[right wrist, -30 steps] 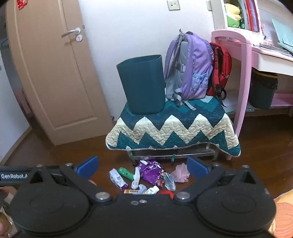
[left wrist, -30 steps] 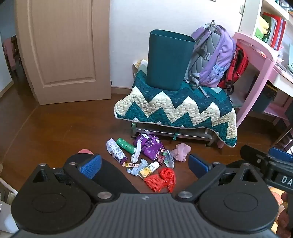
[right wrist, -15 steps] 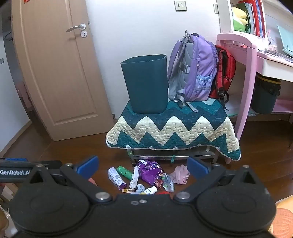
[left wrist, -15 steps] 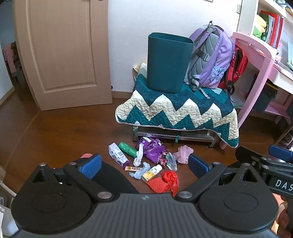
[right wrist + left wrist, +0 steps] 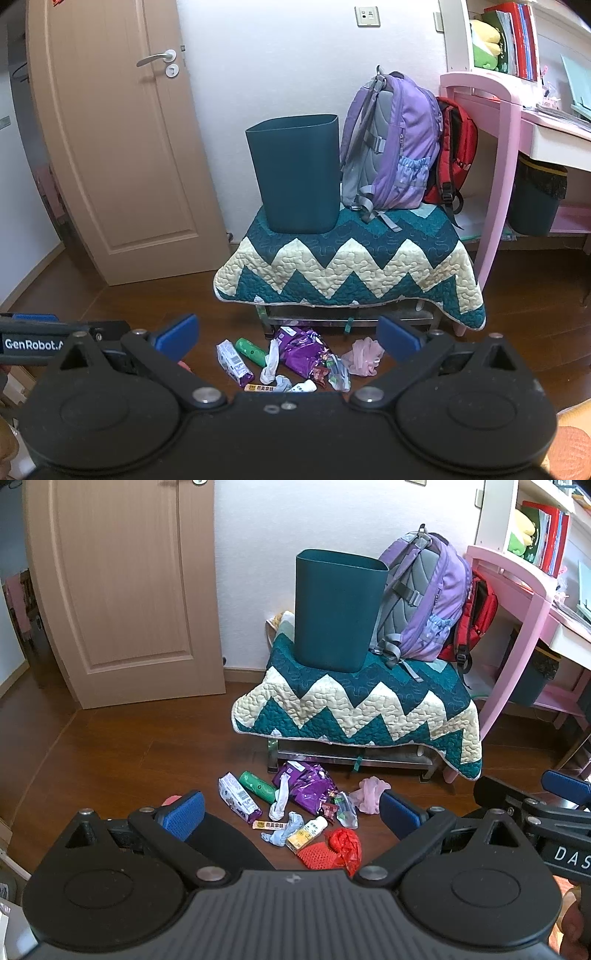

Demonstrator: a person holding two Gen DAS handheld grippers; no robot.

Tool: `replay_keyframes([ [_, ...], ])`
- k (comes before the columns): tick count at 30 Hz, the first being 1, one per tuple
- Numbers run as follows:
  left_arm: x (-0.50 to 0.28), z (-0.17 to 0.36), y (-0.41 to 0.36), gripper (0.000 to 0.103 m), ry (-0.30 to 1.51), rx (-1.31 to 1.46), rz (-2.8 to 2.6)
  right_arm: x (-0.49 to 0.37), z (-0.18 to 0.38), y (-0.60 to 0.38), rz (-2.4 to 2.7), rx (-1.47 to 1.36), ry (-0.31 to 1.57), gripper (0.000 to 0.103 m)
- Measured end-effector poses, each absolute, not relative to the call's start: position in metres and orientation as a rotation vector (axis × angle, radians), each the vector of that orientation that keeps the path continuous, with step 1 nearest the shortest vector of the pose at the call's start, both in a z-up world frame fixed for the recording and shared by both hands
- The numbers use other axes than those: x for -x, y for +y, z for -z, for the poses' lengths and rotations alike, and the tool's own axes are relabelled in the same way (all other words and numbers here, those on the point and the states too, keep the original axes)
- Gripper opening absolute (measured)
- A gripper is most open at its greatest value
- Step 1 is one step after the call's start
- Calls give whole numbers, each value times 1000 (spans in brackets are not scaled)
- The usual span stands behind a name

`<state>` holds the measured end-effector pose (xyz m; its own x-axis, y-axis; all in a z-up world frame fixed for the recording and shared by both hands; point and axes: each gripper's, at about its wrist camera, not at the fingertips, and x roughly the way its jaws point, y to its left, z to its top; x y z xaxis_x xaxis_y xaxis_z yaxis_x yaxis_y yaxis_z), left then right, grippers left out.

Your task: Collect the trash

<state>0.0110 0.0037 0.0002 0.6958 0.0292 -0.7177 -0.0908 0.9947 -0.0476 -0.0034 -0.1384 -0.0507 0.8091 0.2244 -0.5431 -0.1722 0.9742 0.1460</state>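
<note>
The biggest risk lies with the teal bin (image 5: 336, 613): it stands upright on the quilt (image 5: 354, 709) draped over the low table, just beside a leaning purple backpack (image 5: 424, 598). A loose cover gives a soft footing, so a hard drop or a knock at the rim could tip it; a toss from low down could also miss the mouth. Its inside is hidden from both views, so what it holds cannot be told. A second, darker bin (image 5: 535, 199) sits under the pink desk (image 5: 491, 110), its contents likewise unseen.

The trash itself lies on the wooden floor (image 5: 129, 753) in front of the table, packed close. The purple foil bag (image 5: 310, 786) overlaps its neighbours, so a careless pinch could drag 2 pieces at once. The red mesh net (image 5: 321, 856) may snag. The green tube (image 5: 258, 786) could roll away, and the thin yellow stick packet (image 5: 271, 825) lies flat, likely to slip.

Both the left tongs (image 5: 291, 810) and right tongs (image 5: 288, 338) stand wide apart and empty above the pile.
</note>
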Motion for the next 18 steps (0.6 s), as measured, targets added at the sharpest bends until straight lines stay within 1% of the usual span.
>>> replay_keyframes([
  [18,-10,-1,2,101,782,78,-69,5,49,-137,-216,-77,578,102],
])
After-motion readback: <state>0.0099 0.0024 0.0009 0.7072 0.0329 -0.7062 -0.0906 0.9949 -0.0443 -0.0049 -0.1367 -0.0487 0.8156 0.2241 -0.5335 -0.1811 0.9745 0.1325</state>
